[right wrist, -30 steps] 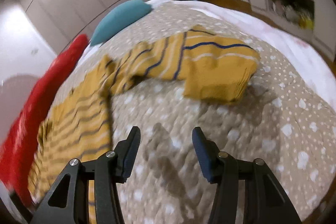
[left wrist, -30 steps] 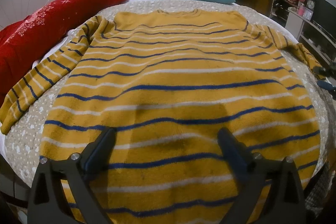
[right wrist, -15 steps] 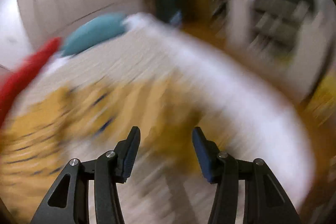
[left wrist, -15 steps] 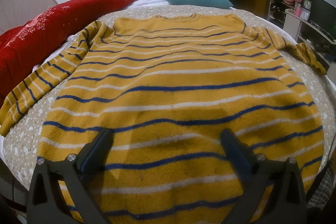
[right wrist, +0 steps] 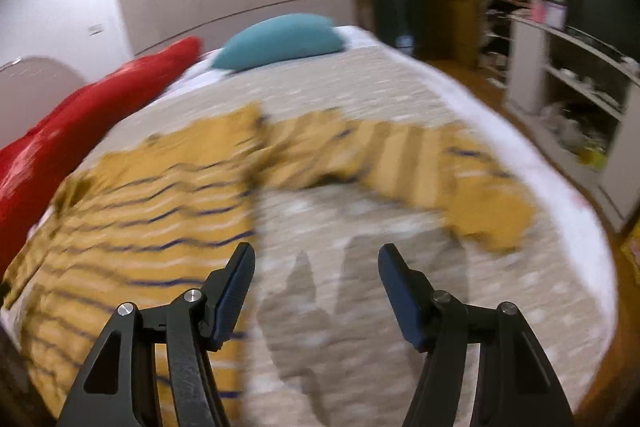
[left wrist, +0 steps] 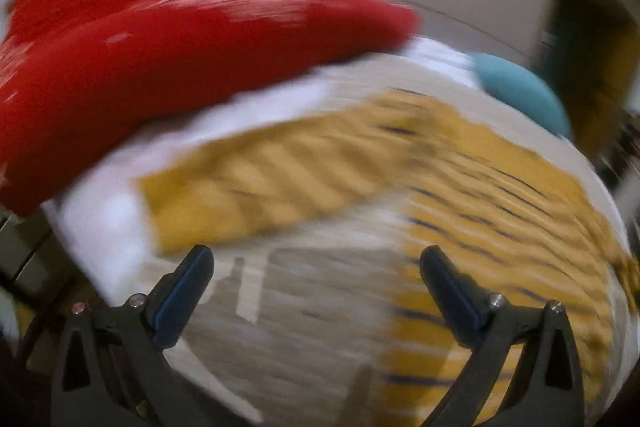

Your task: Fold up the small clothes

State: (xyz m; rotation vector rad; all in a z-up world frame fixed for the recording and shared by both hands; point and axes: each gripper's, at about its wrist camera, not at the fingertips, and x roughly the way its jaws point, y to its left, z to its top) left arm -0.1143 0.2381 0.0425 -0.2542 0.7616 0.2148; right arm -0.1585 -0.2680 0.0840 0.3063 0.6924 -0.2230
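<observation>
A yellow sweater (right wrist: 132,203) with blue and white stripes lies flat on the bed. Its right sleeve (right wrist: 420,163) stretches out to the right in the right wrist view. My right gripper (right wrist: 316,267) is open and empty, above the bedspread between the sweater body and that sleeve. In the blurred left wrist view the sweater's left sleeve (left wrist: 272,183) lies ahead, with the sweater body (left wrist: 512,227) to the right. My left gripper (left wrist: 316,275) is open and empty, above the bedspread just short of the left sleeve.
A long red cushion (left wrist: 168,59) lies along the bed's left side and shows in the right wrist view (right wrist: 80,115) too. A teal pillow (right wrist: 280,41) sits at the head of the bed. White shelves (right wrist: 576,99) stand to the right of the bed.
My left gripper has swung left from over the sweater's hem toward the left sleeve. My right gripper's view has swung and now faces the right sleeve and sweater body. Both stay open.
</observation>
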